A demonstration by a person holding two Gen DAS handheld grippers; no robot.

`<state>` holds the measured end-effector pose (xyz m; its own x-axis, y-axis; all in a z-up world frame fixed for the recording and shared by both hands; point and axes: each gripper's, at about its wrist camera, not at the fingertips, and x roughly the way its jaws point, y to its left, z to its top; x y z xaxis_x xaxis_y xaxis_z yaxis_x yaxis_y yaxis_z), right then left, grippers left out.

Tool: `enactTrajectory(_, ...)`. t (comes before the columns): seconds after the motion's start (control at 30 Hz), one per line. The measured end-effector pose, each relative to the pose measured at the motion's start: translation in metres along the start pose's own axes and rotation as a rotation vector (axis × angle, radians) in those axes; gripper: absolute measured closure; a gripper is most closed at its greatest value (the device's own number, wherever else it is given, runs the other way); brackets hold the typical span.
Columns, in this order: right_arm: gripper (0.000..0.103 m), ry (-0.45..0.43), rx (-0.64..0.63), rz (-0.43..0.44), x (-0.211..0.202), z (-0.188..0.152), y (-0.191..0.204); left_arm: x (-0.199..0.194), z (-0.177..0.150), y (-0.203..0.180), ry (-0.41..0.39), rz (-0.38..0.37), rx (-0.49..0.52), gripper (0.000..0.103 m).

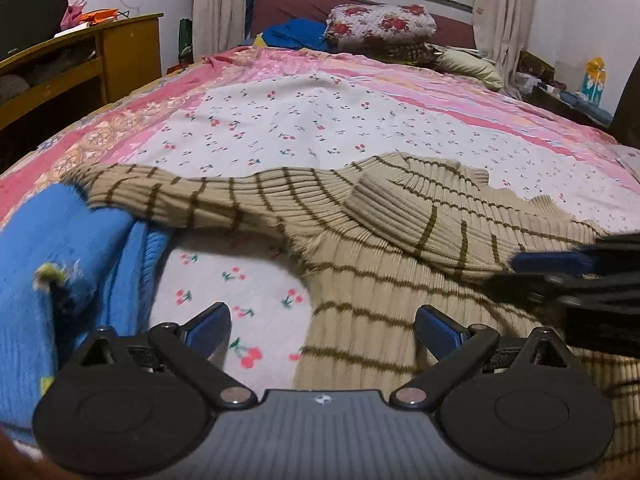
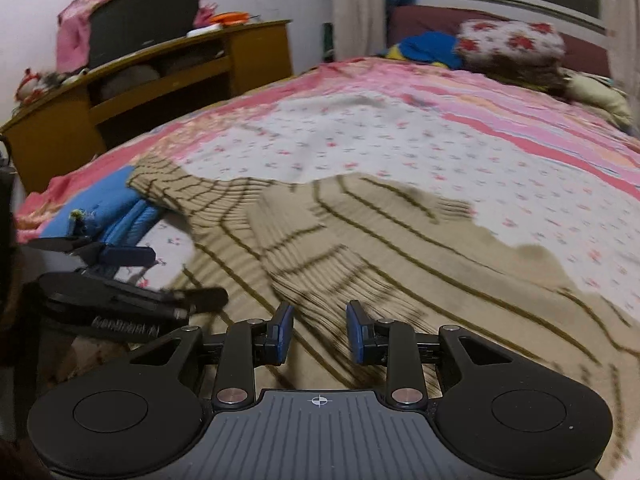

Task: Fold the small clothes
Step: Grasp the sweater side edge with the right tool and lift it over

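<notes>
Left wrist view: left gripper (image 1: 322, 326) is released, jaws wide, above the near edge of the beige striped sweater (image 1: 400, 240) spread on the bed (image 1: 320, 120). Right gripper (image 2: 319, 332) is partly parted, grasping nothing, over the sweater. Blue garment (image 1: 60, 248) lies left.

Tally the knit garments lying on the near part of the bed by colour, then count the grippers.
Beige knits with brown grid lines: 1, the beige sweater, spread out, one sleeve over the blue knit.
Blue knits: 1, the folded blue knit.
Grippers: 2, left gripper and right gripper, both open.
Total: 4
</notes>
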<state>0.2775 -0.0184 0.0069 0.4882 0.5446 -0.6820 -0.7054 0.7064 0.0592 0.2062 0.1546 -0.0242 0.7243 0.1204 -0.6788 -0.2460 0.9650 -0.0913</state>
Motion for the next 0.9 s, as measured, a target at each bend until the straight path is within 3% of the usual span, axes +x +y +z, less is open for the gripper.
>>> enactTrajectory(0.2,0.071,0.014,-0.086,-0.024,0.03,0.01,0.017,-0.01,-0.006,0.008,0.005,-0.004,-0.02,0.0)
enactTrajectory(0.23,0.072,0.02,-0.083,-0.035,0.033,0.013,0.016,-0.012,-0.007,0.008,0.001,-0.005,-0.021,0.0)
enactTrajectory(0.27,0.08,0.025,-0.078,-0.056,0.035,0.015,0.015,-0.014,-0.008,0.008,-0.004,-0.005,-0.02,0.0)
enactTrajectory(0.37,0.092,0.018,0.005,-0.039,0.027,0.022,0.003,-0.015,-0.008,0.01,-0.008,-0.019,-0.031,0.0)
enactTrajectory(0.57,0.093,-0.041,0.33,0.098,0.004,0.037,-0.036,-0.018,-0.008,0.011,-0.014,-0.042,-0.036,0.0)
enactTrajectory(0.7,0.093,-0.145,0.557,0.13,-0.014,0.043,-0.068,-0.019,-0.007,0.012,-0.018,-0.055,-0.046,0.0)
enactTrajectory(0.83,0.093,-0.252,0.598,0.054,-0.033,0.046,-0.081,-0.019,-0.008,0.012,-0.02,-0.065,-0.048,0.0)
enactTrajectory(0.9,0.093,-0.251,0.552,0.046,-0.032,0.047,-0.076,-0.019,-0.008,0.011,-0.019,-0.066,-0.044,0.0)
